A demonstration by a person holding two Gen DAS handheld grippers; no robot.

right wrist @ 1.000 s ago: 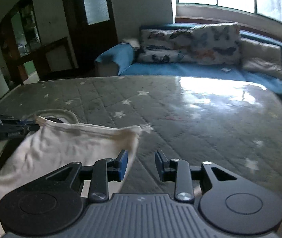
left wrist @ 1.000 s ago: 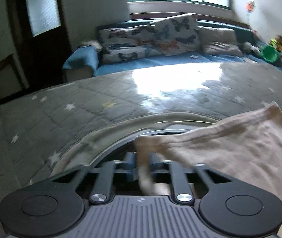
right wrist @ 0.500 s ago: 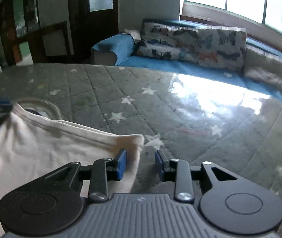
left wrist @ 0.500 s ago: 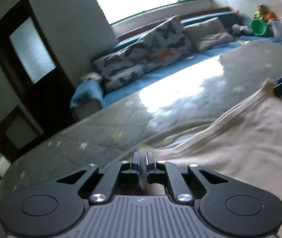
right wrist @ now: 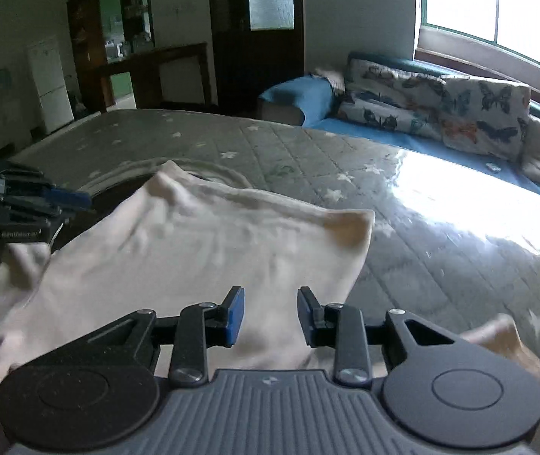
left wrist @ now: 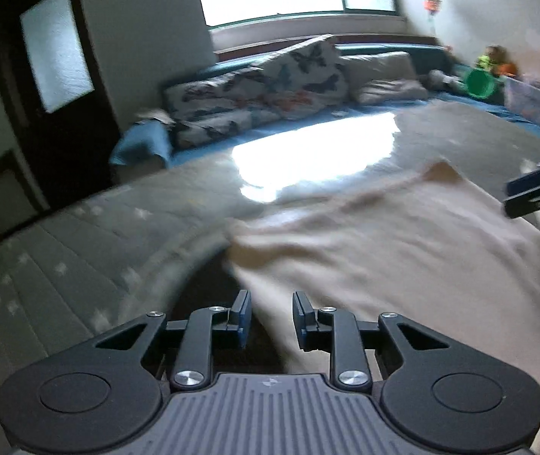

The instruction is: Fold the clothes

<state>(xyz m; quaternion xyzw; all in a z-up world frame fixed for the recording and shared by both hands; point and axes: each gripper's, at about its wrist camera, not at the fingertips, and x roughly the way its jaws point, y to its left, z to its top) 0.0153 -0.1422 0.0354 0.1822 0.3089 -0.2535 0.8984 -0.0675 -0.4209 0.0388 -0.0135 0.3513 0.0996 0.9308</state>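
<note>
A cream-coloured garment lies spread on the grey star-patterned mattress. It also shows in the right wrist view, folded over with a corner pointing right. My left gripper is open, its jaws apart over the garment's left edge, and it also shows in the right wrist view at the far left. My right gripper is open just above the garment's near part, and it shows at the right edge of the left wrist view.
A blue sofa with butterfly cushions runs along the mattress's far side under a bright window. A dark door and cabinet stand at the back. Green toys sit at the far right.
My left gripper was shut on the garment's edge and has opened and let it go. The garment has dropped flat onto the mattress. My right gripper has moved over the garment, still open.
</note>
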